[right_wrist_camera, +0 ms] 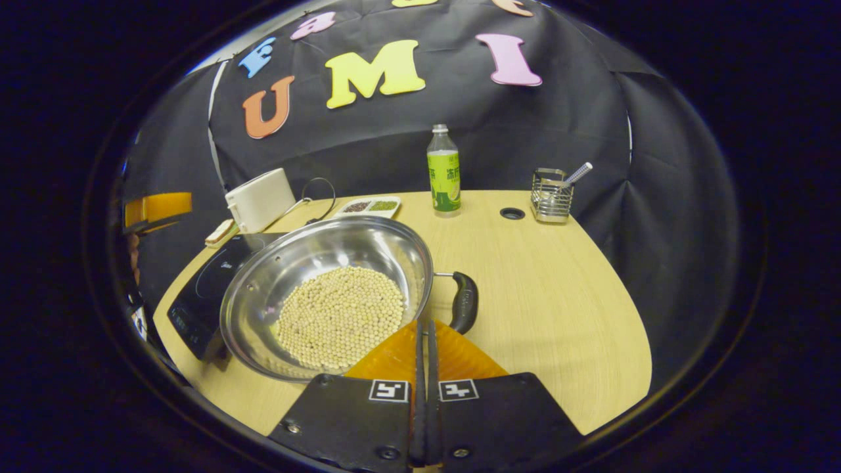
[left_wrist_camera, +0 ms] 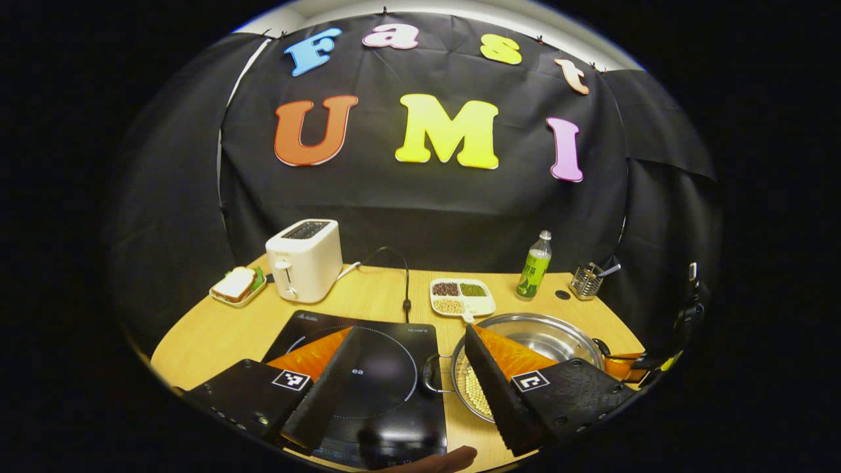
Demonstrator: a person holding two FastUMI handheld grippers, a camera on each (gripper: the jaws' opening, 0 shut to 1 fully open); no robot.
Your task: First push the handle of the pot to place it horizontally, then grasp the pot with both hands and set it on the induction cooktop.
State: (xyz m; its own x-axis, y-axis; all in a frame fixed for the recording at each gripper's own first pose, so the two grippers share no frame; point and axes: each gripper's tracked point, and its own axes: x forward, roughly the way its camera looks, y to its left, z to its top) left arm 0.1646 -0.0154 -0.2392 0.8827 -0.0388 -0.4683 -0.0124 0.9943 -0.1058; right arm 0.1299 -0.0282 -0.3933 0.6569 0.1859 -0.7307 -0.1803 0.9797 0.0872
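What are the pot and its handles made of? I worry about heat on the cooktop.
The pot looks like polished stainless steel: its wall mirrors the beans and light. The handle looks like black plastic or rubber on a wire bracket; glossy, but the exact material is unclear.

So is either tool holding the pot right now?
No, nothing is held. The left tool is open by the pot. The right tool is shut with nothing between its fingers, near the pot's handle.
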